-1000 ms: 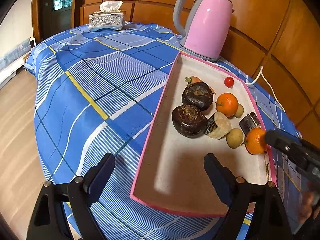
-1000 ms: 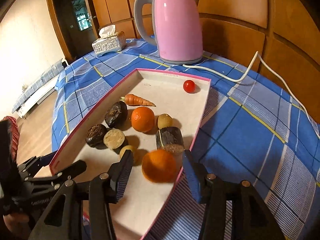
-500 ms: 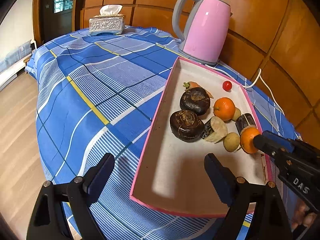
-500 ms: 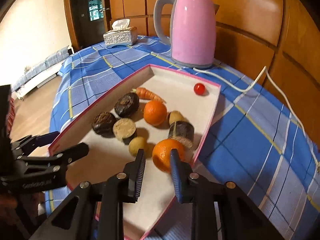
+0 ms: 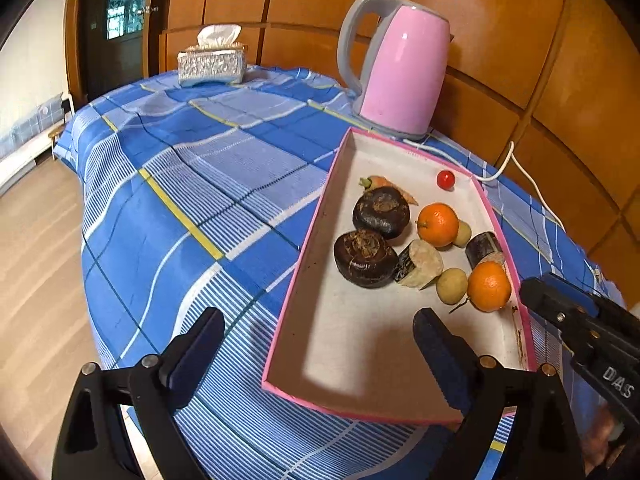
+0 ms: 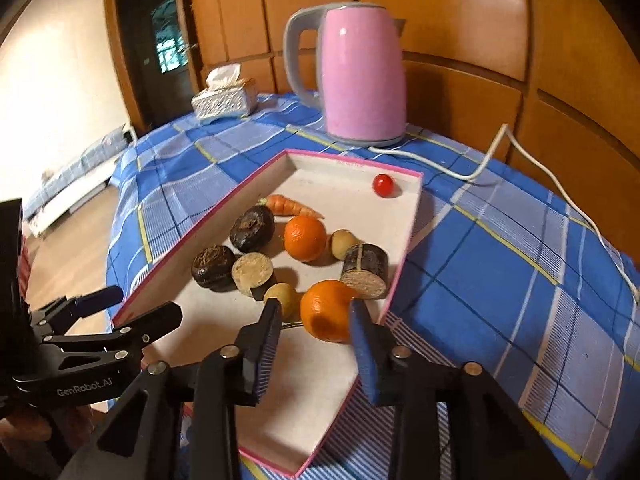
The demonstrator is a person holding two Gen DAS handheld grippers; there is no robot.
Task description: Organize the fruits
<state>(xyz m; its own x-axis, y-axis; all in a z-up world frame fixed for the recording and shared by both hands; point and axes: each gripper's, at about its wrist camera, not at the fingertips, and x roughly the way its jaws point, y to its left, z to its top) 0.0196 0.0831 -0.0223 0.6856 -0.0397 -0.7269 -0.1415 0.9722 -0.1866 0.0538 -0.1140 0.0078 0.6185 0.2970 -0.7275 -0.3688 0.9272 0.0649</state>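
All the produce already lies in the pink tray (image 6: 404, 240); the right gripper (image 6: 316, 344), jaws just opening narrowly around the near orange (image 6: 326, 312), the left gripper (image 5: 316, 356) wide and empty.

In the right wrist view, a pink-rimmed tray (image 6: 408, 216) filled the centre. Two oranges (image 6: 305, 238) (image 6: 328, 312), two dark water chestnuts (image 6: 252, 228), cut dark stubs (image 6: 365, 271), small tan fruits (image 6: 342, 243), a carrot (image 6: 292, 206) and a cherry tomato (image 6: 383, 185) lay inside, loosely clustered.

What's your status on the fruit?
Left hand-held gripper open, empty. Right hand-held gripper just opening, near orange between jaws, not gripped. Tray wall close beside it.
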